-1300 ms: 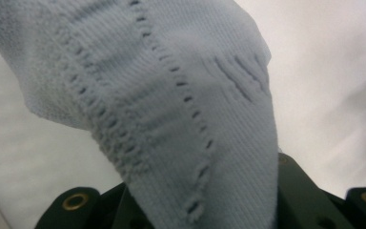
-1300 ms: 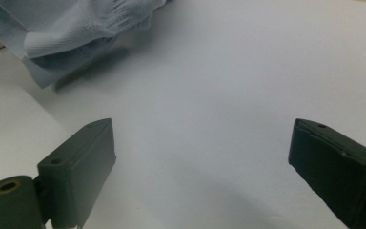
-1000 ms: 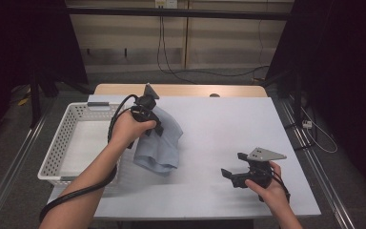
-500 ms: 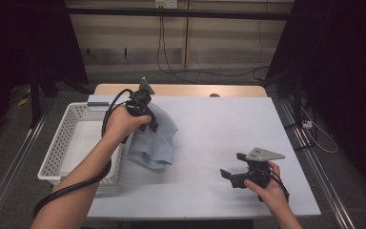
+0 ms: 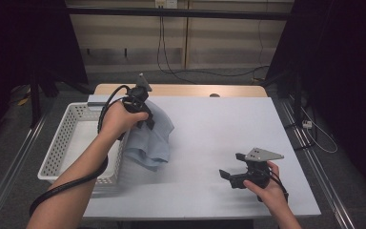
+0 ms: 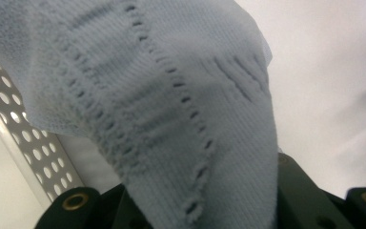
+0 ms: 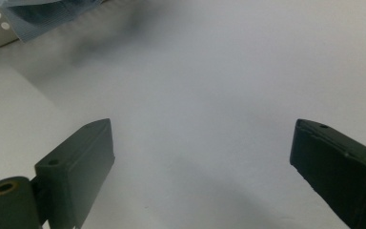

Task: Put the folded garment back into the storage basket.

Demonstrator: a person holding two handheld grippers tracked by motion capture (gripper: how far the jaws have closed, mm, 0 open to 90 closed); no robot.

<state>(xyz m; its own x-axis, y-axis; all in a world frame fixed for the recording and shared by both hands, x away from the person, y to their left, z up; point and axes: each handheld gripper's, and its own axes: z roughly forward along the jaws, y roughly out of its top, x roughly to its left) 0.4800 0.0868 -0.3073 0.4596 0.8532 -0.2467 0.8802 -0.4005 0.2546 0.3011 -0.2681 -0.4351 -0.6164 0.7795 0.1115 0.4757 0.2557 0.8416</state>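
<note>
Clearly soft and light, the pale blue knit garment (image 5: 150, 136) hangs limp from the left gripper (image 5: 142, 109), whose jaws are clamped on a bunched fold of it above the counter (image 5: 209, 124), just beside the white perforated basket (image 5: 59, 148). Its lower folds droop toward the counter by the basket's near wall. The openwork knit (image 6: 171, 109) looks stretchy and prone to snagging, so a gathered fold or a seam is probably the safest hold. The right gripper (image 5: 238, 172) rests low over the counter, well apart, jaws wide and empty.
</note>
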